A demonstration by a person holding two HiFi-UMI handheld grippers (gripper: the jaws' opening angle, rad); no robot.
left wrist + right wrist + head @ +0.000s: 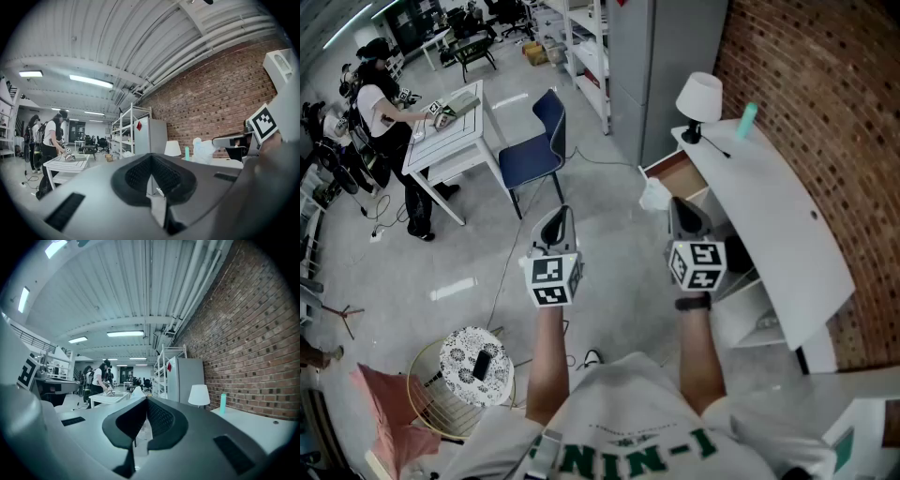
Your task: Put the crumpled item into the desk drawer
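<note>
At twelve o'clock from the person, just past both grippers, the desk drawer (673, 172) stands pulled out from the white desk (778, 225), its brown wooden inside showing. The crumpled item (654, 195), white and thin, hangs in the air just beside the drawer's front at its seven o'clock edge, outside the drawer.

The right gripper (678, 202) is clenched on it. The right gripper view shows the jaws pressed together with a pale scrap caught in the slit between them, and the left gripper view shows the white bundle sitting at that gripper's tip.

The left gripper (561, 212) hovers at nine o'clock of the right one, well apart from the desk. Its jaws are closed together with nothing between them.

On the desk top, at one o'clock, stand a white lamp (699, 97) and a teal bottle (745, 120).

At seven o'clock, on the floor, a wire basket (427, 398) carries a round patterned piece (459, 361) with a small dark object (482, 366) lying on it.
</note>
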